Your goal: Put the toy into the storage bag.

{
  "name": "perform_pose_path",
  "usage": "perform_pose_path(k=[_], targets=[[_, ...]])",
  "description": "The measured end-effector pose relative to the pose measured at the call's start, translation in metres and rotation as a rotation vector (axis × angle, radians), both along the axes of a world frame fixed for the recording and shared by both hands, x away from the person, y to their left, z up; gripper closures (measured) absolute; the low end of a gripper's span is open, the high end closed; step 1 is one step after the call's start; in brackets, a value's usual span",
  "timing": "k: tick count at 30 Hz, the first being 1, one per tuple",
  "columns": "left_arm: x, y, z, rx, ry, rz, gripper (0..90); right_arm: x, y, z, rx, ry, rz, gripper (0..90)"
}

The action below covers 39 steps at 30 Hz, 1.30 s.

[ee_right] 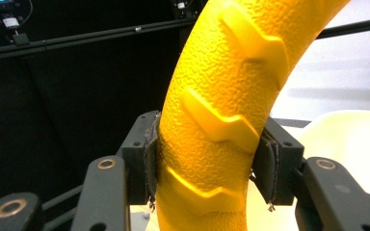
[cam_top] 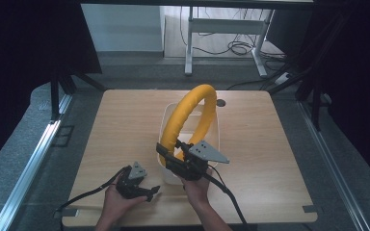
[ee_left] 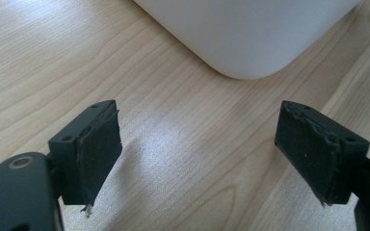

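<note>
A big yellow ring (cam_top: 192, 114) with a ribbed, textured surface stands upright above a white bin (cam_top: 166, 139) in the middle of the table. My right gripper (cam_top: 169, 155) is shut on the ring's lower part. In the right gripper view the ring (ee_right: 221, 110) is squeezed between both pads (ee_right: 150, 166). My left gripper (cam_top: 155, 191) rests low near the table's front edge, left of the bin, with jaws spread wide. The left gripper view shows only bare wood between its pads (ee_left: 99, 151) and the bin's rounded corner (ee_left: 250, 33) just ahead.
The wooden table (cam_top: 120, 125) has open room to the left and right of the bin. A small dark round mark (cam_top: 220, 102) lies near the table's far edge. Dark curtains and frame legs stand around the table.
</note>
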<state>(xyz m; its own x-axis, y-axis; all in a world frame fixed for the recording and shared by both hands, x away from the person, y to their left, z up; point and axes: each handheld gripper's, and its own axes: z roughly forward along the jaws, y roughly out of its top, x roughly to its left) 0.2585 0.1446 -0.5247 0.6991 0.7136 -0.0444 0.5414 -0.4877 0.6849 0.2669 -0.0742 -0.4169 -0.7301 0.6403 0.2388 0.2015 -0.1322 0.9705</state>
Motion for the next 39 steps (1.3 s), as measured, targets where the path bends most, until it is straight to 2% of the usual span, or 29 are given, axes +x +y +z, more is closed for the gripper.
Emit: perform_pose_path(k=[7,22,30,32,39], targets=[[0.000,0.000,0.000,-0.002,0.001,0.002,16.6,-0.001,-0.001,-0.002,-0.019,0.031,0.007,49.7],[0.000,-0.001,-0.001,0.000,0.005,0.000,16.6,-0.004,0.000,-0.009,-0.094,0.067,0.002,50.1],[0.000,-0.001,-0.001,-0.002,0.007,0.001,16.6,-0.005,-0.003,-0.008,-0.094,0.079,0.004,48.3],[0.000,-0.001,-0.001,-0.003,0.007,0.000,16.6,-0.005,-0.006,-0.008,-0.088,0.085,0.000,43.7],[0.000,-0.001,-0.001,-0.002,0.008,-0.001,16.6,-0.006,-0.012,-0.006,-0.077,0.072,-0.004,41.2]])
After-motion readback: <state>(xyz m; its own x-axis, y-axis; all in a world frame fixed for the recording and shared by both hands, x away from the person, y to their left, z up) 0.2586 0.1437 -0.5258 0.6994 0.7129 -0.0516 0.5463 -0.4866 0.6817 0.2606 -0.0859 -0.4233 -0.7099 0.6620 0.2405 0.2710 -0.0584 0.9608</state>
